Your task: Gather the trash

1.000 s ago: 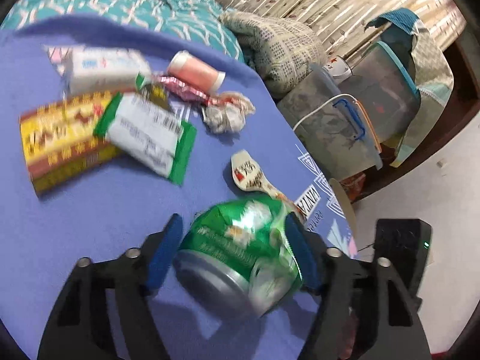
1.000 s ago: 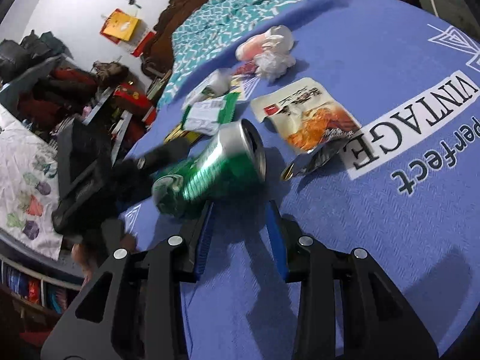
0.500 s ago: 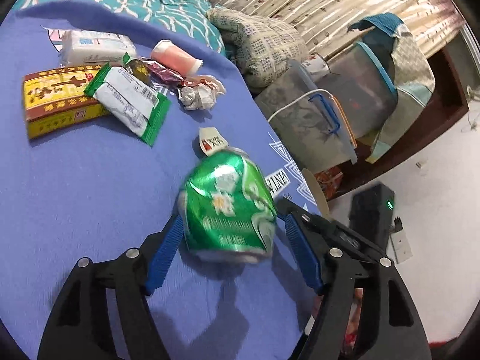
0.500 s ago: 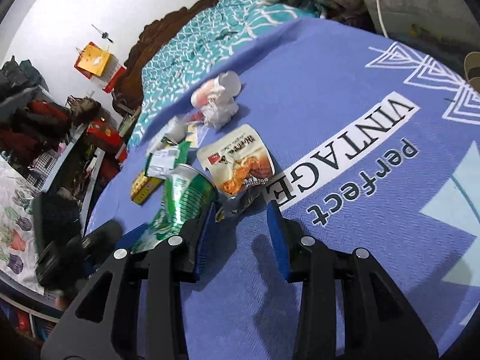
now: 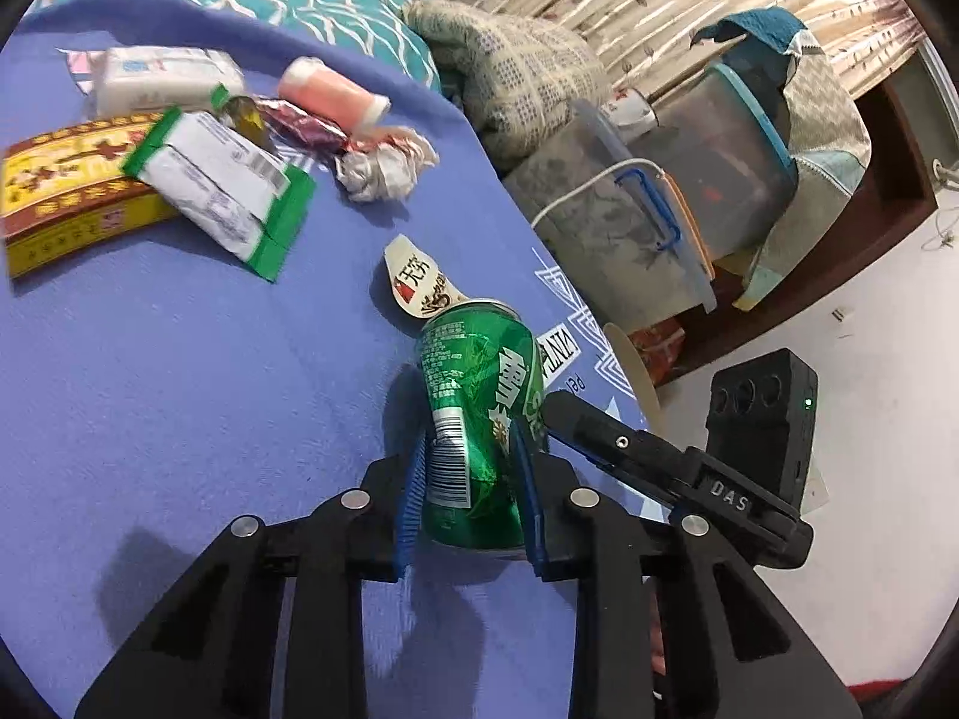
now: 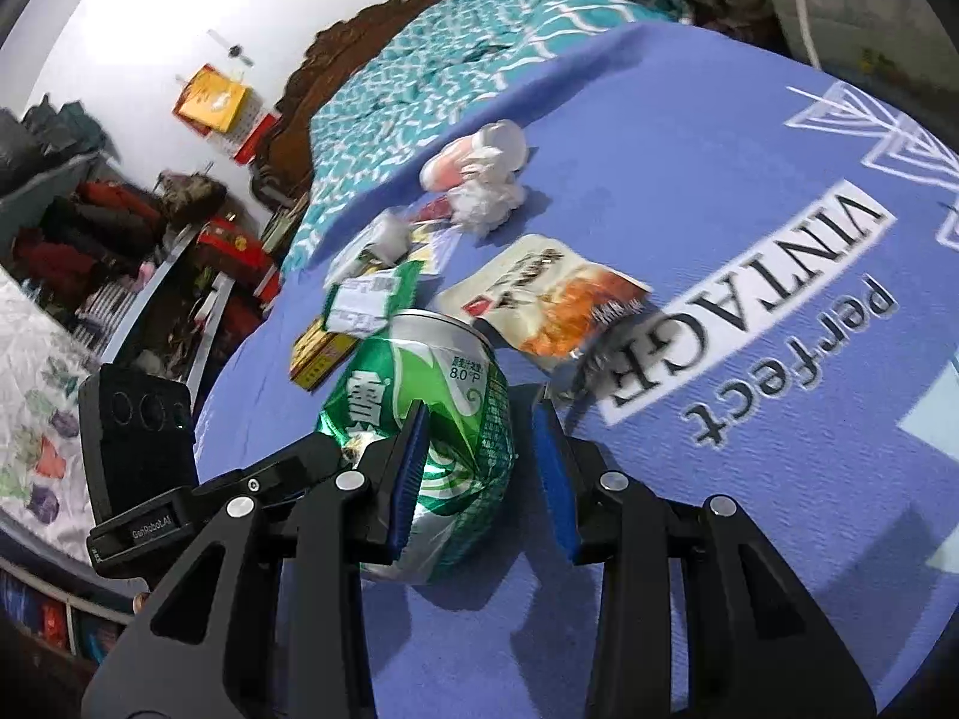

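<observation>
Green can point(image 5: 476, 419) — clamped inside left gripper point(image 5: 470, 452).

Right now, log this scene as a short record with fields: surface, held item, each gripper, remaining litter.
surface: purple printed cloth
held item: crushed green drink can, clamped near its base
left gripper: shut on the can
right gripper: open, empty, beside the can
remaining litter: cream snack pouch, crumpled white tissue, green-edged white wrapper, yellow and red box
</observation>
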